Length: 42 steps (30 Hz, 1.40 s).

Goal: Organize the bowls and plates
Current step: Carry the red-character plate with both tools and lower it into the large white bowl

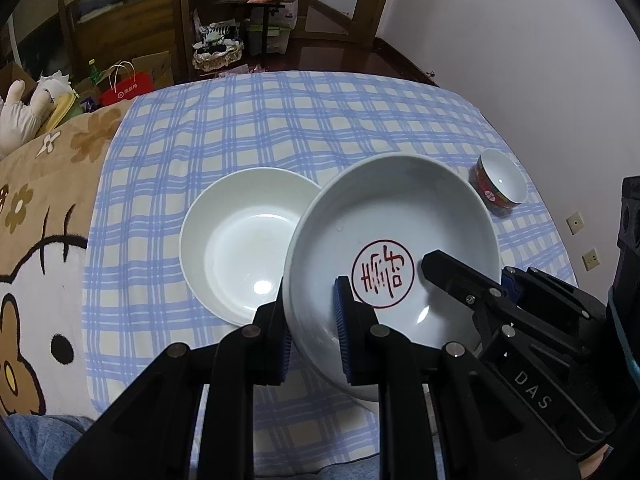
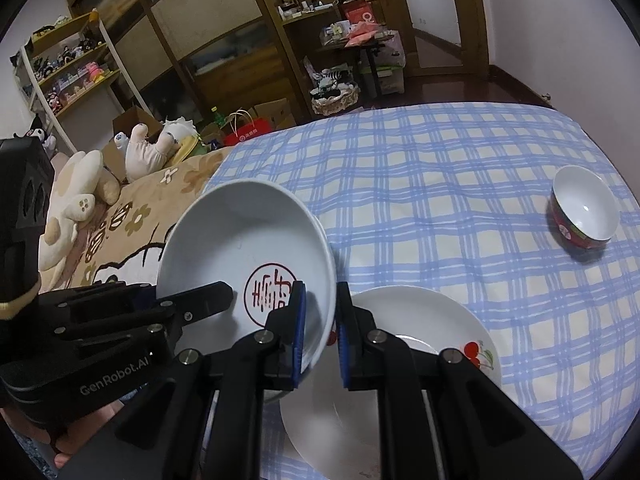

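Observation:
A large white bowl with a red seal mark [image 1: 392, 232] [image 2: 240, 240] hangs tilted above the blue checked cloth [image 1: 280, 120]. My left gripper [image 1: 312, 332] [image 2: 160, 296] is shut on its near left wall. On the opposite rim my right gripper [image 2: 320, 334] [image 1: 492, 284] is shut as well. A plain white bowl [image 1: 240, 240] rests on the cloth just left of the held one, its right edge covered by it. A plate with cherries [image 2: 420, 320] lies beneath my right gripper. A small red-sided bowl [image 1: 500, 182] [image 2: 582, 208] stands far right.
A brown cartoon blanket [image 1: 40, 240] with plush toys [image 2: 152, 148] lies left of the cloth. A pale wall [image 1: 540, 60] runs close along the right. Beyond the far edge are wooden cabinets [image 2: 224, 40], a red paper bag [image 1: 124, 88] and a basket [image 2: 336, 96].

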Each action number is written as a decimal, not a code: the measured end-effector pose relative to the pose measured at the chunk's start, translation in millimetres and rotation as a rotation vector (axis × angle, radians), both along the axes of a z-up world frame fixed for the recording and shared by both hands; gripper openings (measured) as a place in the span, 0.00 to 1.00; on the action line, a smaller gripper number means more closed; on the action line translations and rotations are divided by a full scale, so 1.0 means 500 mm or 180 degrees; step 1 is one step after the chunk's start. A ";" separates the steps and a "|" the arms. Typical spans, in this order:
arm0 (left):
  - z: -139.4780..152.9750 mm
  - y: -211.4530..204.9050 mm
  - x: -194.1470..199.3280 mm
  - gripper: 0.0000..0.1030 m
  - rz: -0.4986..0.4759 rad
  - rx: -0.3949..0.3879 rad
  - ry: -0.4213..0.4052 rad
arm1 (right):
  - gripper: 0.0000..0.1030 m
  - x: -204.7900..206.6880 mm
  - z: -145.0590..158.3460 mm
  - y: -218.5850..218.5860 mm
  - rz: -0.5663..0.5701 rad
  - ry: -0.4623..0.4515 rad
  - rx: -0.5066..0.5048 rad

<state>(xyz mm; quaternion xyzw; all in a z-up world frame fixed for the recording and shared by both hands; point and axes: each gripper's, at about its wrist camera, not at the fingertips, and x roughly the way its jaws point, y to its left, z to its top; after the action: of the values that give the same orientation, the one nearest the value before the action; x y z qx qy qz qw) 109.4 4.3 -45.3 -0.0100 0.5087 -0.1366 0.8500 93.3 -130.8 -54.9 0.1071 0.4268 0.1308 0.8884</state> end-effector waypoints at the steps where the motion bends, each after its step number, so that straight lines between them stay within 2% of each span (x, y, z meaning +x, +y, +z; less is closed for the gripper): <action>1: -0.001 0.001 0.001 0.17 0.0004 0.0002 -0.0002 | 0.15 0.003 0.000 0.004 0.0000 0.0002 0.0003; 33: -0.074 0.079 0.074 0.18 0.0338 -0.0012 0.0257 | 0.15 0.102 -0.065 0.082 0.0275 0.0072 -0.0031; 42: -0.115 0.086 0.105 0.19 0.0381 0.0041 0.0404 | 0.15 0.130 -0.104 0.095 0.0316 0.0186 -0.0095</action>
<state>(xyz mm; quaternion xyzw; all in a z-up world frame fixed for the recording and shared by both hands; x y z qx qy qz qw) 161.8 47.3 -103.0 -0.0436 0.5608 -0.0814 0.8228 158.3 -83.3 -106.7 0.0763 0.4592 0.1651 0.8695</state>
